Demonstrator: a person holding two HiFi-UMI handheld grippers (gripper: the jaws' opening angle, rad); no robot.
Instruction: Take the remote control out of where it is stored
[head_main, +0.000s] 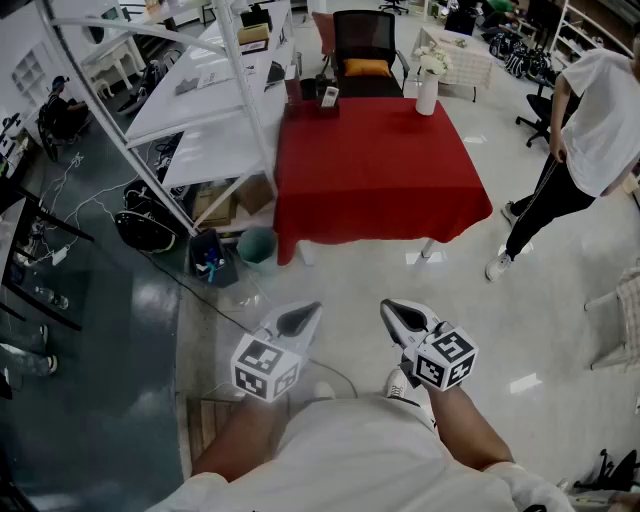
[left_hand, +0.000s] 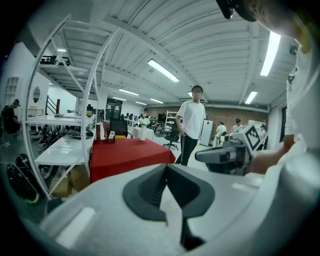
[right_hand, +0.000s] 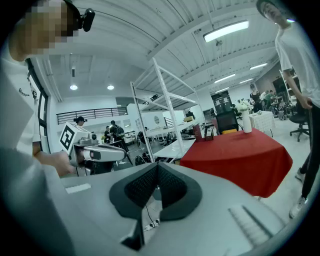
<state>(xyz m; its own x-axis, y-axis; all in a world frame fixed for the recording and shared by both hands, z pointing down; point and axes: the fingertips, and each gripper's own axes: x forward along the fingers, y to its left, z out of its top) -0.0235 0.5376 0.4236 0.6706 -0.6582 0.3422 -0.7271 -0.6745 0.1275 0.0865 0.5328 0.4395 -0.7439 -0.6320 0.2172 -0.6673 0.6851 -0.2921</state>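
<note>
Remote control (head_main: 329, 95): in dark holder (head_main: 323, 107) at far edge of red table (head_main: 380, 170), well apart from both grippers. Left gripper (head_main: 297, 320) and right gripper (head_main: 404, 318): jaws pressed together, empty.

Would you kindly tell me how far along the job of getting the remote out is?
Done: nothing yet; the remote control stands in its holder at the red table's far end. In hand: nothing; the left gripper and right gripper are shut, empty, well short of the table. Left: walk up, open a gripper, grip the remote and lift it out.
</note>
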